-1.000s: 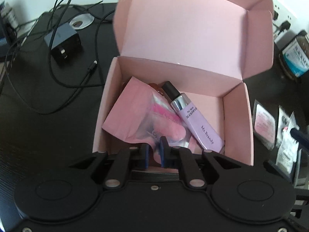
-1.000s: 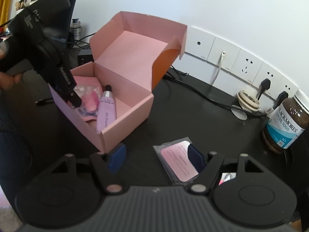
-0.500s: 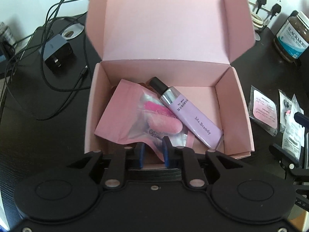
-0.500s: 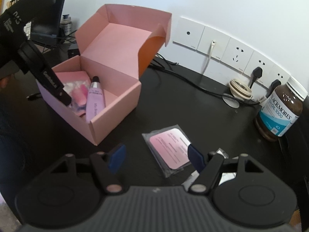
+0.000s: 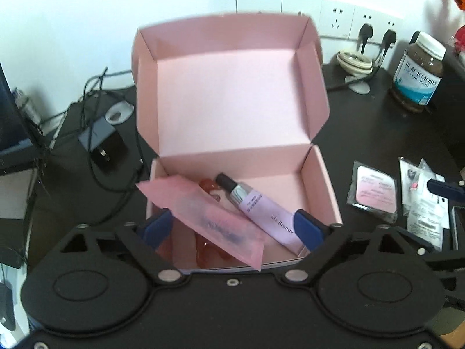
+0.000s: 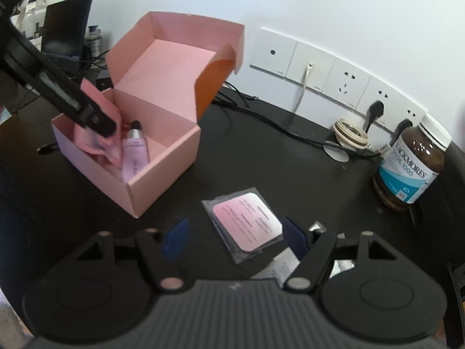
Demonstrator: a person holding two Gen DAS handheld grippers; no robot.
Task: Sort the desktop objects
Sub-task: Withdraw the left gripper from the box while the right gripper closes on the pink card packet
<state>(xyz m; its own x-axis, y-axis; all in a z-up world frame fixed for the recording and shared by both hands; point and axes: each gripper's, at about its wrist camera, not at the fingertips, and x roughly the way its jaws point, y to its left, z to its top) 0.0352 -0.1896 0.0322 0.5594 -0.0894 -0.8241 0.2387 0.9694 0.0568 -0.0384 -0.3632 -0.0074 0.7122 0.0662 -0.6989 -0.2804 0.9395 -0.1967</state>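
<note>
In the pink box (image 5: pixel 319 186), a pouch (image 5: pixel 209 218) and tube (image 5: pixel 261 215) are already stowed; left gripper (image 5: pixel 232 226) jaws have just been opened, pouch let go. Sachets (image 6: pixel 247 221) are left on desk w/ right gripper (image 6: pixel 235 235) spread, nothing pinched.

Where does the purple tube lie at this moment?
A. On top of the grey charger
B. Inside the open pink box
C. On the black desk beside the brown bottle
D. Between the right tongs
B: the purple tube lies on the floor of the open pink box, next to a pink pouch.
</note>
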